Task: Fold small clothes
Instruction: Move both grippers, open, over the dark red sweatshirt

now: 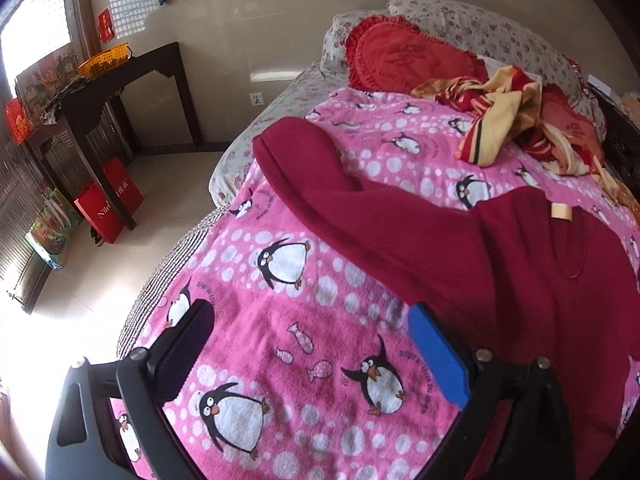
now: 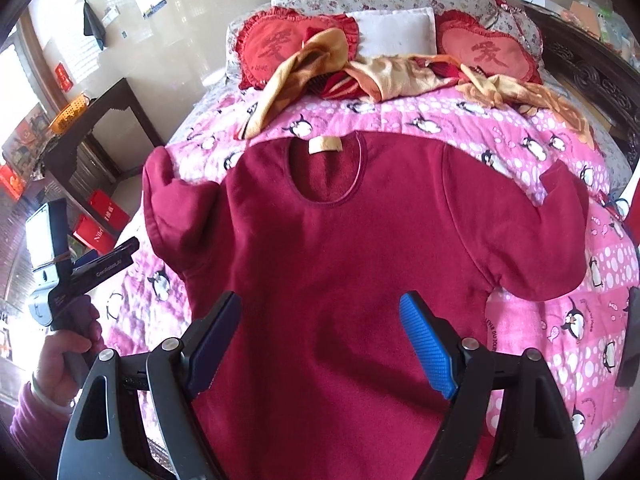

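Observation:
A dark red fleece sweater (image 2: 332, 240) lies flat on the pink penguin blanket (image 2: 560, 320), neck with a cream label (image 2: 325, 145) toward the pillows, both sleeves bent upward. My right gripper (image 2: 322, 306) hovers open above the sweater's lower body, nothing between its fingers. In the left wrist view my left gripper (image 1: 310, 314) is open over bare blanket (image 1: 280, 340), just left of the sweater (image 1: 500, 260) and below its left sleeve (image 1: 304, 168). The left gripper (image 2: 120, 252) also shows in the right wrist view, held by a hand (image 2: 70, 336) beside the bed.
Crumpled yellow and red clothes (image 2: 360, 68) lie near the red heart cushions (image 2: 272, 48) and a white pillow (image 2: 396, 28) at the head. A dark wooden side table (image 1: 132, 76) with an orange basket (image 1: 104, 58) and red boxes (image 1: 108, 200) stands left of the bed.

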Available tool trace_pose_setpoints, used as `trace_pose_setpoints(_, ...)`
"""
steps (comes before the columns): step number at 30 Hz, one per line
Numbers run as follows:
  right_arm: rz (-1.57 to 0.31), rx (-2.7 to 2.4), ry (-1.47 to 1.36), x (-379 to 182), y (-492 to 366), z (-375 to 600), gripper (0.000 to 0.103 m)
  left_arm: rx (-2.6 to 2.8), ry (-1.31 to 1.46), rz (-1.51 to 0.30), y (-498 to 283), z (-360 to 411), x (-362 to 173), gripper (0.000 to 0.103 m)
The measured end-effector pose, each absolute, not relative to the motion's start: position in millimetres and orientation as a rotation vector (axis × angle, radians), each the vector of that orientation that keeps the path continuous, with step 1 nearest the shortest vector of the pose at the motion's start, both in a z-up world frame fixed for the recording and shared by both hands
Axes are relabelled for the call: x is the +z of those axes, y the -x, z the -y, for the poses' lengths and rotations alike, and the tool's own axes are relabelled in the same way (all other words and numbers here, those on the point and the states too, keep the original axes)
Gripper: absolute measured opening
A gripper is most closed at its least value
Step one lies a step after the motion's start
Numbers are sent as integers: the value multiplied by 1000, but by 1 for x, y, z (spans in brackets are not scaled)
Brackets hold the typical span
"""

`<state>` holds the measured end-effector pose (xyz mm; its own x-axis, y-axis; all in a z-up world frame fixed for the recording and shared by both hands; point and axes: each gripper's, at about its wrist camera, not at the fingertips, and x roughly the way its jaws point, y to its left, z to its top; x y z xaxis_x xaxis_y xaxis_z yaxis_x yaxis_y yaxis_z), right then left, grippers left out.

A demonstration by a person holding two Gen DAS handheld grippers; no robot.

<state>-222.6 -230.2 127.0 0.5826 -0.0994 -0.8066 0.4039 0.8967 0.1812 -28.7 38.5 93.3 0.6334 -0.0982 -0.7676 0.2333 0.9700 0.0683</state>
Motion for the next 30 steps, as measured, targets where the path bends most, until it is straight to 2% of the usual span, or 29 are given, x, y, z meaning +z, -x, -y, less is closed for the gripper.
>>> trace_pose_setpoints(7,-890,-297,-391,156,229,227,76,-260,-160,-831,51,-34,129,100)
trace_pose_setpoints(18,-832,-340,-412,206,236,236,76,-367,-177,-834,65,-10,150,100)
trace_pose_setpoints(30,-816,-418,-226,161,204,237,76,-396,-179,-838,54,5,136,100)
